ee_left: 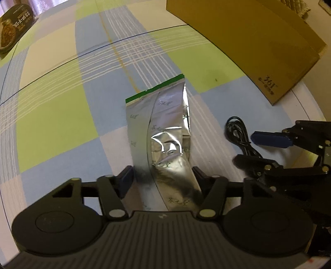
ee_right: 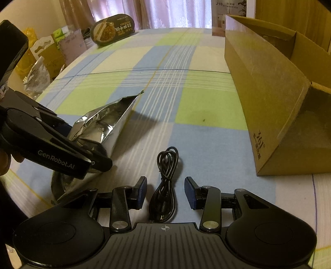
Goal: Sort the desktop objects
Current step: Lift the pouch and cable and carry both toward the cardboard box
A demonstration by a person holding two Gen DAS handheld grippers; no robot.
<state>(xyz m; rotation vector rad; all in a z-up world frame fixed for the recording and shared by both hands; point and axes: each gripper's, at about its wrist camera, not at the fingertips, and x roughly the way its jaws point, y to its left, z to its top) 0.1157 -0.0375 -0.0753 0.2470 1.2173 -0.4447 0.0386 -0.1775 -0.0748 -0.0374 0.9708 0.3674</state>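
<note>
A silver foil pouch [ee_left: 165, 132] with a green top strip sticks forward from my left gripper [ee_left: 162, 175], which is shut on its lower end. In the right wrist view the pouch [ee_right: 103, 124] tilts up off the checked tablecloth and casts a shadow. A coiled black cable [ee_right: 165, 182] lies flat on the cloth between the fingers of my right gripper [ee_right: 166, 191], which is open and not touching it. The left wrist view shows the same cable [ee_left: 238, 132] just beyond the right gripper [ee_left: 246, 149].
An open brown cardboard box [ee_right: 269, 99] stands at the right, also visible in the left wrist view [ee_left: 258, 51]. A black oval food tray [ee_right: 112, 29] and a humidifier carton [ee_right: 227, 16] sit at the far edge. Bags and packets [ee_right: 41, 60] crowd the left.
</note>
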